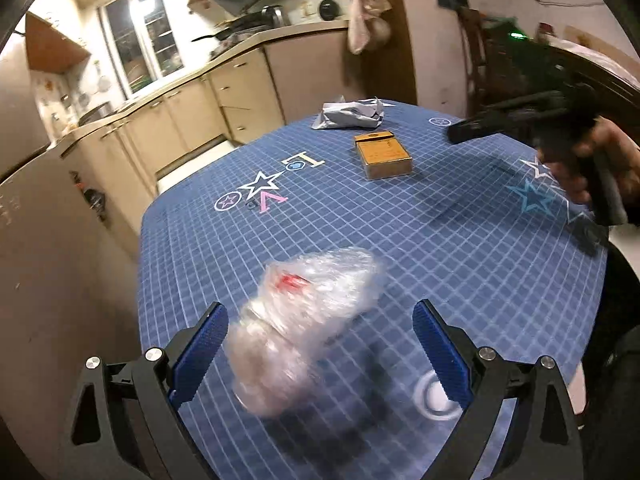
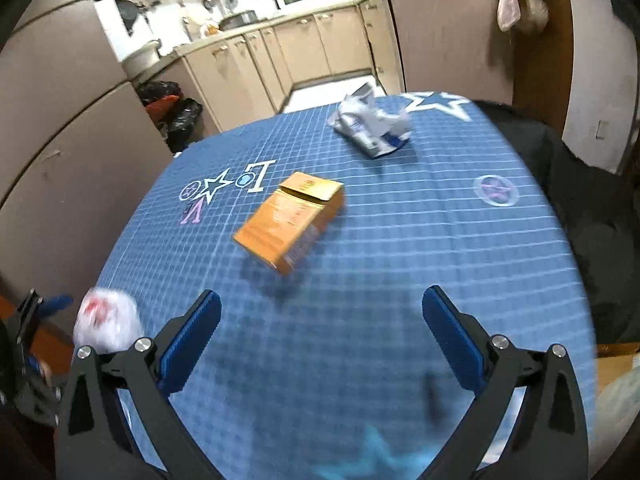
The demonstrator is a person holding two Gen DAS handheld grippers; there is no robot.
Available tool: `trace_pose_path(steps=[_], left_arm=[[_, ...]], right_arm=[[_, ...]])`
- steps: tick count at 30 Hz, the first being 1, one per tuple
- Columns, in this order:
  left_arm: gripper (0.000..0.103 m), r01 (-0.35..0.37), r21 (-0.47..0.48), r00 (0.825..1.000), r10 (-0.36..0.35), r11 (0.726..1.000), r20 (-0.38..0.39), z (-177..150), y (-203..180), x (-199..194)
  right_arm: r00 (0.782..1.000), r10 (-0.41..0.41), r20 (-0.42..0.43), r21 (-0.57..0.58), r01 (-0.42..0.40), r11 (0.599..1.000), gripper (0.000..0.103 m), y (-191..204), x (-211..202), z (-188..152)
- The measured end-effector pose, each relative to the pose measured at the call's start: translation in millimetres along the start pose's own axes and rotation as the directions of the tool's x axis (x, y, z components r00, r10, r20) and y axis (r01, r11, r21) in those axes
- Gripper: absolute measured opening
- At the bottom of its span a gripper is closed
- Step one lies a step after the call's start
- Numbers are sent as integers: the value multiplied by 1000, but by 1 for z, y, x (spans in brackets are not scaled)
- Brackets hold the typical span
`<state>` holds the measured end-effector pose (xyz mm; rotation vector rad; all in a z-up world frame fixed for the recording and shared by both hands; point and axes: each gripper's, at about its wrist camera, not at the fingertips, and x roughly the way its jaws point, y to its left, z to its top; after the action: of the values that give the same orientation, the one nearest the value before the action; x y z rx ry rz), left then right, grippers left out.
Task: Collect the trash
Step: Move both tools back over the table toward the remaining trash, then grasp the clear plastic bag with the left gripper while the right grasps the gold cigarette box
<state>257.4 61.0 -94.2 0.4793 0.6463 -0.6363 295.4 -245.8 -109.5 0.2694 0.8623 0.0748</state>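
A crumpled clear plastic wrapper (image 1: 304, 320) with a red mark lies on the blue checked tablecloth (image 1: 460, 240), between the wide-open fingers of my left gripper (image 1: 320, 344). It also shows in the right wrist view (image 2: 108, 320) at the table's left edge. An orange cardboard box (image 2: 290, 220) lies mid-table ahead of my open, empty right gripper (image 2: 322, 332); the box also shows in the left wrist view (image 1: 382, 154). A crumpled white and blue paper (image 2: 374, 126) lies at the far side, also in the left wrist view (image 1: 348, 114).
Kitchen cabinets (image 2: 280, 52) and a counter run behind the table. Black rubbish bags (image 2: 172, 112) sit on the floor at the left. The right hand with its gripper (image 1: 560, 128) hovers over the table's right side. A dark chair (image 2: 560, 168) stands at the right edge.
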Motion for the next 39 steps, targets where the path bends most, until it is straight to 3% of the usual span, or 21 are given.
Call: trace_pose_path(steps=[6,12,15,17,20,25,32,35,39], left_arm=[[93,107,45,994,-107,993,11,4,16,25],[93,160,59,987,-159,985,-26,-2,18,54],[85,184,67,982,-180,981,-65,-5,14,62],[74,195,58,980,-191,979,-60,-5,14,62],[60,228,-23,971,-229,973,-72,-7,14,61],[56,193,-68,978,-198,979,-68,-13,1,51],[51,197,-154,978,-205,968,-42,-25,-26,28],[50,170,-256,982,-186,952,-42,-28,-30,22],[48,76,-377,992,-108,923,-65,-26,-34,11]], right_arm=[[994,-108,-32,98,110,989,97,32,48,16],[967,-249,-59,36,251,967,97,61,81,20],[950,-308,-44,5,308,951,97,66,85,18],[947,-319,-40,6,320,947,90,66,83,17],[946,-323,-26,10,323,946,78,65,78,15],[950,-313,-9,-2,313,950,57,55,66,8],[980,-201,3,-13,201,979,56,26,35,-15],[989,-150,4,-16,150,989,56,12,18,-29],[994,-105,7,-37,105,994,56,-2,-9,-51]])
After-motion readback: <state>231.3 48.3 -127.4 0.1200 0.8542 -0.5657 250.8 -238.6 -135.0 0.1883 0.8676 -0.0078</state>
